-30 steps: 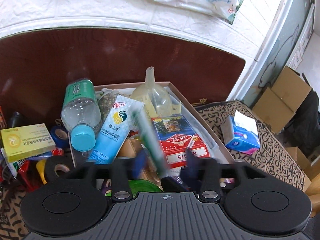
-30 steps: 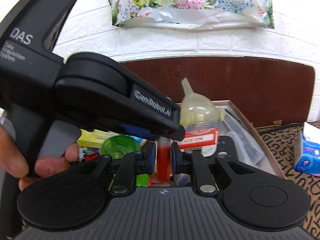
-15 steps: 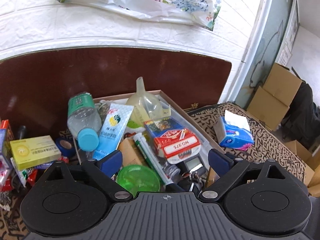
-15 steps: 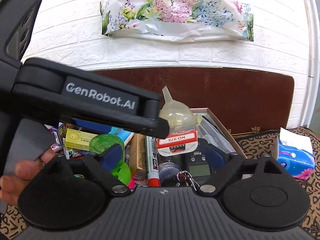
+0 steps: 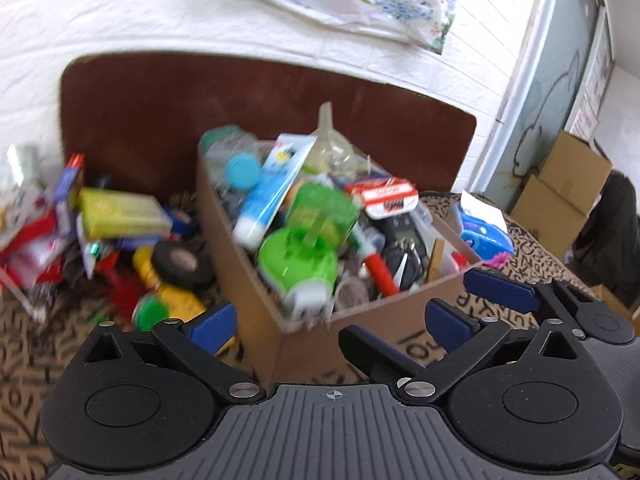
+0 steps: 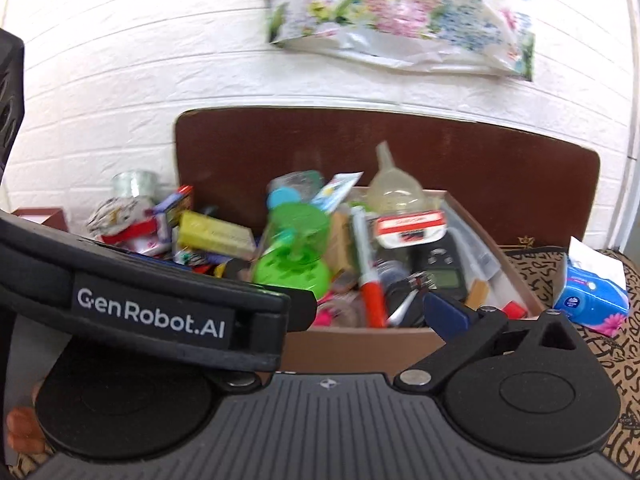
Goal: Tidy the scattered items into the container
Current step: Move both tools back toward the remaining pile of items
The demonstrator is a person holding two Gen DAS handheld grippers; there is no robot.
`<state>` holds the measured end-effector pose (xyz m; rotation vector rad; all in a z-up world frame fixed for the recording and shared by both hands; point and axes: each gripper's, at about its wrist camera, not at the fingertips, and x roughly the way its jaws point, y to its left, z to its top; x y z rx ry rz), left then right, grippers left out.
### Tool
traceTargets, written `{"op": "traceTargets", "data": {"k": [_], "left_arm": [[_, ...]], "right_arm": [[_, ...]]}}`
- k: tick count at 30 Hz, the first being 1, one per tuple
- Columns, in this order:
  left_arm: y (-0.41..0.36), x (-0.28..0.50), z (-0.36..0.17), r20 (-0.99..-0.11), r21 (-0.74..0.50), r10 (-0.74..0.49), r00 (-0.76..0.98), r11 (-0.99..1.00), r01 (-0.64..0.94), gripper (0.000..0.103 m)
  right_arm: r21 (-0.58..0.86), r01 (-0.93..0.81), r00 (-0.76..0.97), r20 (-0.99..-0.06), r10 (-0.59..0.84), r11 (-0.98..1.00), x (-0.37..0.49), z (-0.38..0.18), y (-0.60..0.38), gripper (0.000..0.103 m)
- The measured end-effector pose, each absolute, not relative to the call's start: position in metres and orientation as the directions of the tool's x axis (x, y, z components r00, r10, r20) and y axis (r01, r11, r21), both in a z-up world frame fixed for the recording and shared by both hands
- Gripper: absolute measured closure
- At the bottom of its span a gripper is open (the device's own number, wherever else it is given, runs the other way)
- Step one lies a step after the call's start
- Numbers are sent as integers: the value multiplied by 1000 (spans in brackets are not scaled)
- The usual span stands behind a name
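A brown cardboard box [image 5: 312,340] stands in front of me, piled with a green plastic case [image 5: 304,256], a blue tube [image 5: 272,196], a red-capped marker [image 5: 376,268], a clear funnel [image 5: 332,148] and more. It also shows in the right wrist view [image 6: 360,344]. Scattered items lie left of the box: a yellow carton [image 5: 120,212], a black tape roll [image 5: 180,260], a yellow bottle [image 5: 168,300]. My left gripper [image 5: 332,320] is open and empty before the box's near corner. My right gripper [image 6: 360,308] is open and empty, its left finger hidden behind the left gripper's body [image 6: 152,312].
A blue tissue pack [image 5: 484,232] lies right of the box on the patterned cloth [image 5: 532,256]. A dark wooden board [image 5: 160,112] stands behind against a white brick wall. Cardboard cartons [image 5: 560,192] are stacked far right. A glass jar [image 6: 134,184] stands at the left.
Both grippers, open half a second ago after releasing the marker one second ago, have pulled back from the box. The left view has swung left, showing the scattered pile.
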<state>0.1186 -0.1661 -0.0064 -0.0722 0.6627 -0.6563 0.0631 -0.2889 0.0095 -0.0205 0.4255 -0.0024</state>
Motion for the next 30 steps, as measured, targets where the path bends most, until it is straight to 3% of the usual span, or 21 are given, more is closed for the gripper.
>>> {"op": "traceTargets", "data": {"k": [15,30], "left_arm": [[-42,99,-31,-537,-375,-509,673,858,350,0],[0,157,-49,-561,-324,-411,718,908,267,0]], "right_arm": [[-3,-265,843,-486,230,964,64,-22,-189,0],[9,-240,862,-458,217,971,128,-35,-150,0]]}}
